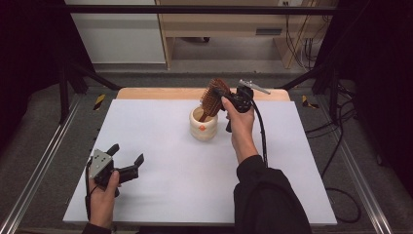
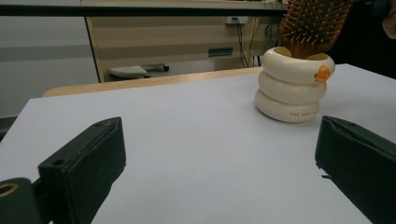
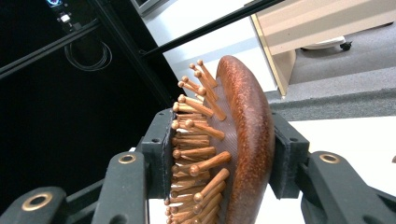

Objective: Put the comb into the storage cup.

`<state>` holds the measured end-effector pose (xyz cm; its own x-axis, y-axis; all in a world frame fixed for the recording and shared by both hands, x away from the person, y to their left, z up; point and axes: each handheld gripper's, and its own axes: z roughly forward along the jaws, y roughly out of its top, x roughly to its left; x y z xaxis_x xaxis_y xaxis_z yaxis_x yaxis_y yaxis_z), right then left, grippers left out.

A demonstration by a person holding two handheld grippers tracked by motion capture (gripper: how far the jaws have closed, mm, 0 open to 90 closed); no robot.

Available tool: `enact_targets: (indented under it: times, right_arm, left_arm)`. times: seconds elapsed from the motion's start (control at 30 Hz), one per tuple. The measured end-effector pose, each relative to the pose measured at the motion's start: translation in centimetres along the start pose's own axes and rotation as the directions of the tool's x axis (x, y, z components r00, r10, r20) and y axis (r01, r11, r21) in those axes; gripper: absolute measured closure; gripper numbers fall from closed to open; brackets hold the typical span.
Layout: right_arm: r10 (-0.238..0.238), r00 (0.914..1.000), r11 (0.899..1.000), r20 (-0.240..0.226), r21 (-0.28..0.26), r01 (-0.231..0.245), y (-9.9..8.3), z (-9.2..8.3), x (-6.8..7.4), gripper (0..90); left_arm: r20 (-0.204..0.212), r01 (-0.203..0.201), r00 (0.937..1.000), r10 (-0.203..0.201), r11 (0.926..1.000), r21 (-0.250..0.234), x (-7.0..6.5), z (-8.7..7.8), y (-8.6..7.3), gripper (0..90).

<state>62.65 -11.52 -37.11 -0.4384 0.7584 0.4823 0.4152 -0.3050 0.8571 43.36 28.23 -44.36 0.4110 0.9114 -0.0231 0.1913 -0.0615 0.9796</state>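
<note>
In the high view, the right gripper clamps the head of the wooden hairbrush, whose long axis stands almost upright, the handle end down inside the cream cup at the far middle of the white table. The left gripper rests released at the near left, well apart. In the left gripper view, its jaws are wide with nothing between them; the cup and brush lie ahead to the right. In the right gripper view, the pads press the brush head from both sides, the bristles and the back.

Grey floor, pale wooden cabinet behind, black frame bars
</note>
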Motion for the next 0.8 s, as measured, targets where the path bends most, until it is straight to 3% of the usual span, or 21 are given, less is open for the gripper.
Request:
enact_targets:
  times: [0.3,0.8]
  right_arm:
    - [-0.01,0.9999,1.0,0.003,0.002,0.01,0.0,0.03,-0.03,50.1]
    - [0.013,0.9998,1.0,0.017,0.0,-0.013,-0.09,-0.07,-0.76,48.8]
  left_arm:
    - [-0.004,0.0,1.0,0.0,1.0,-0.001,0.1,-0.08,0.03,2.0]
    - [-0.01,0.0,1.0,0.0,1.0,-0.003,0.25,-0.13,0.02,2.0]
